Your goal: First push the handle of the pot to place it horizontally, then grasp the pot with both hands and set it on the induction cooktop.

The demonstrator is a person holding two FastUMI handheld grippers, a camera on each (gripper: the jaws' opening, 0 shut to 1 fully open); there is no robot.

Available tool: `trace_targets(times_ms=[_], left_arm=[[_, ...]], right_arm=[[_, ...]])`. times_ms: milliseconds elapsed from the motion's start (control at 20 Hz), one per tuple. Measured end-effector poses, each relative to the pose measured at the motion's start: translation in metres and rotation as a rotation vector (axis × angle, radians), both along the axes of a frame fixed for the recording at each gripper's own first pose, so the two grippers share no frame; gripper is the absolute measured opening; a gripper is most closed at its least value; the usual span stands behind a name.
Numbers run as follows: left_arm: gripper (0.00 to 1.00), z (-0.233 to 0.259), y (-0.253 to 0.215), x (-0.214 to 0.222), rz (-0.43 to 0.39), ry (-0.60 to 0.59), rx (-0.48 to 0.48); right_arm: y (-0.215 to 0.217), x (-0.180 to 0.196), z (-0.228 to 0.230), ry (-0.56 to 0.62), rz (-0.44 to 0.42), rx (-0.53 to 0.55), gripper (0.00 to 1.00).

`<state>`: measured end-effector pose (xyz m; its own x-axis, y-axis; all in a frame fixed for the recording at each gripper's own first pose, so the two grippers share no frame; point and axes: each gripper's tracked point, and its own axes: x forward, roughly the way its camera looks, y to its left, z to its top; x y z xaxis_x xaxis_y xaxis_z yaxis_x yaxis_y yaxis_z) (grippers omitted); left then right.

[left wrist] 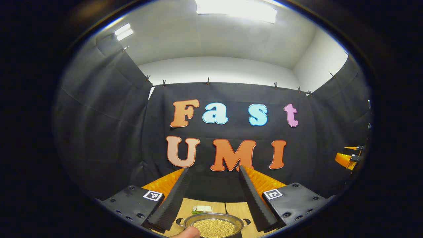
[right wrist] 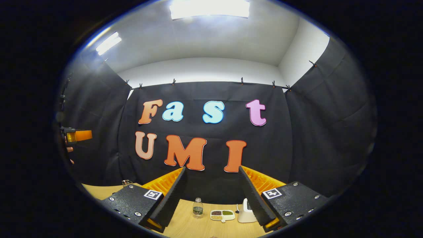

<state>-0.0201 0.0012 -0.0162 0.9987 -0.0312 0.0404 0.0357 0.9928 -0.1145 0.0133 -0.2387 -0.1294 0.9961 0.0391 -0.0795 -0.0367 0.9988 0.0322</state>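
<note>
The pot (left wrist: 214, 225) sits low, straight ahead between the spread fingers of the left gripper (left wrist: 214, 185), nearer to it. The right gripper (right wrist: 211, 183) gapes too, holding nothing.

In the left gripper view, the pot (left wrist: 214, 226) sits on the bench (left wrist: 236, 209) at the bottom, centred between the left gripper (left wrist: 214, 195)'s fingers, w/ grains (left wrist: 214, 228) in it; a small flat item (left wrist: 202, 209) lies on the bench just behind the pot, a bit to its left, and the right gripper (left wrist: 349, 157) hangs far right, well above bench level. In the right gripper view, between the right gripper's own fingers, three things stand in a row on the bench near the back wall: a small bottle (right wrist: 197, 208) left, a divided dish (right wrist: 222, 215) in the middle, a stand-like item (right wrist: 246, 211) right, partly behind the right finger. The left gripper shows far left w/ a hand (right wrist: 68, 152) just below it, and a small object (right wrist: 127, 182) stands at the bench's back-left edge.
</note>
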Motion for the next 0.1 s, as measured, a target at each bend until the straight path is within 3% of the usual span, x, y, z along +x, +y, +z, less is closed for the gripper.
trace_targets(times_ms=[100], left_arm=[[0.95,-0.0031,-0.0031,-0.0022,-0.006,0.013,-0.014]], right_arm=[[0.0015,-0.0038,0.0009,-0.007,0.009,-0.012,0.95]])
